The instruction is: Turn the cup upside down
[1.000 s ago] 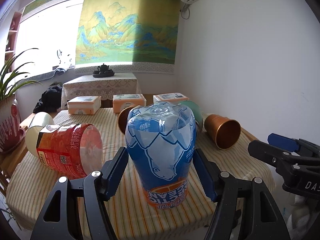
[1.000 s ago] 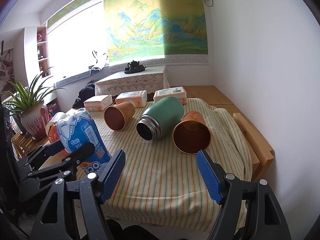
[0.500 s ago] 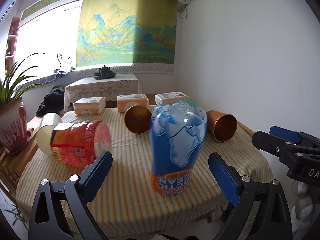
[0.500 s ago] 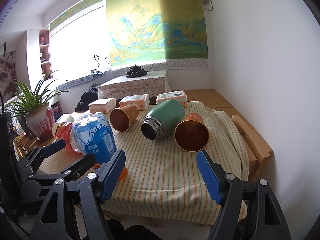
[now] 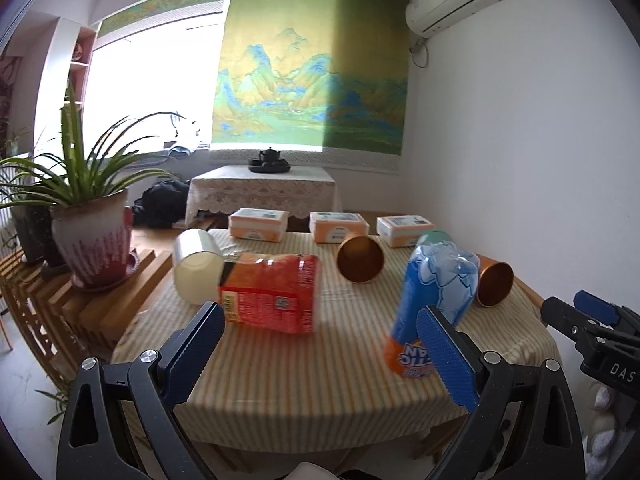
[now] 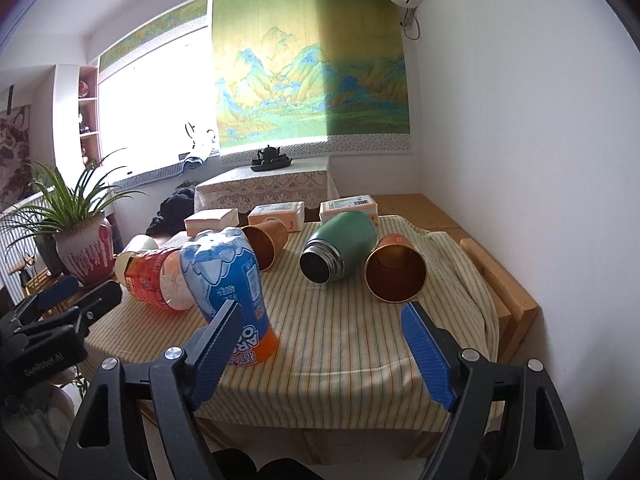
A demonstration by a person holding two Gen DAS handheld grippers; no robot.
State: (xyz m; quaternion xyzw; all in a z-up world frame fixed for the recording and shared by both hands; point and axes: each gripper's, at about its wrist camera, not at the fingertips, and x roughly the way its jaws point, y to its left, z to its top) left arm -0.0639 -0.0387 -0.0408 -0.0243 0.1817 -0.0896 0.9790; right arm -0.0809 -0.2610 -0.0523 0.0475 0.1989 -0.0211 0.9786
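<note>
The blue cup [image 5: 438,298] stands upside down on the striped cloth of the worktop [image 5: 320,376], its orange rim end down against the fabric and its lettering inverted, leaning slightly; seen from the right wrist, the same cup [image 6: 230,280] sits near the front left edge of the cloth. The left gripper [image 5: 320,344] hangs just in front of it with jaws spread wide and nothing between them, the cup showing behind the right-hand blue pad. The right gripper [image 6: 320,344] is likewise released, jaws parted and empty, facing the middle of the worktop.

Just beside the blue cup, to its left, a red cup [image 5: 272,292] lies on its side, with a cream cup [image 5: 198,266] lying against its far end. Behind them, two copper cups, one nearer the centre [image 5: 360,254] and one toward the right edge [image 5: 494,284], lie on their sides with mouths facing forward. Between them lies a green flask [image 6: 340,246], also on its side, its dark mouth toward the camera. Three orange-and-white boxes [image 5: 338,226] line the back edge. A potted plant [image 5: 90,220] stands on a wooden rack left of the worktop, below a landscape hanging [image 5: 312,76].
</note>
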